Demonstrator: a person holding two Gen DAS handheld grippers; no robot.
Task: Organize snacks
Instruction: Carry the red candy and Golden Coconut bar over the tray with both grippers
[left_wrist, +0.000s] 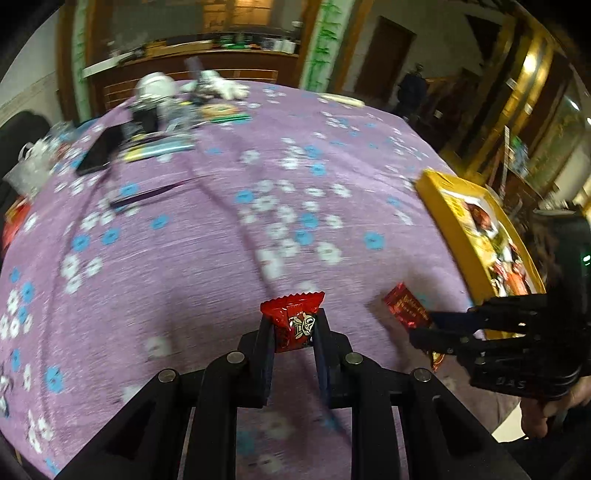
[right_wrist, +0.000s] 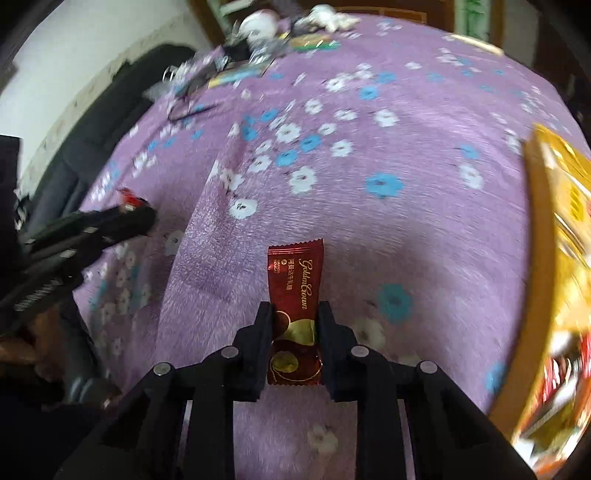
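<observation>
Purple cloth (left_wrist: 207, 258) with white and blue flowers is covering the table. The left gripper (left_wrist: 293, 328) is pinching a small red candy (left_wrist: 293, 317) between its two fingers, its crimped top edge sticking up above the tips. The right gripper (right_wrist: 295, 325) is closing on a long dark red bar wrapper (right_wrist: 295, 280) with gold script, the pads pressing its sides about midway along while the far end is lying out over the cloth. A yellow box (left_wrist: 448, 221) holding more wrapped snacks is sitting at the table's right edge, just beyond the right gripper. Blurred clutter, including a dark phone (left_wrist: 99, 151), is lying at the far left side, well apart from both grippers.
</observation>
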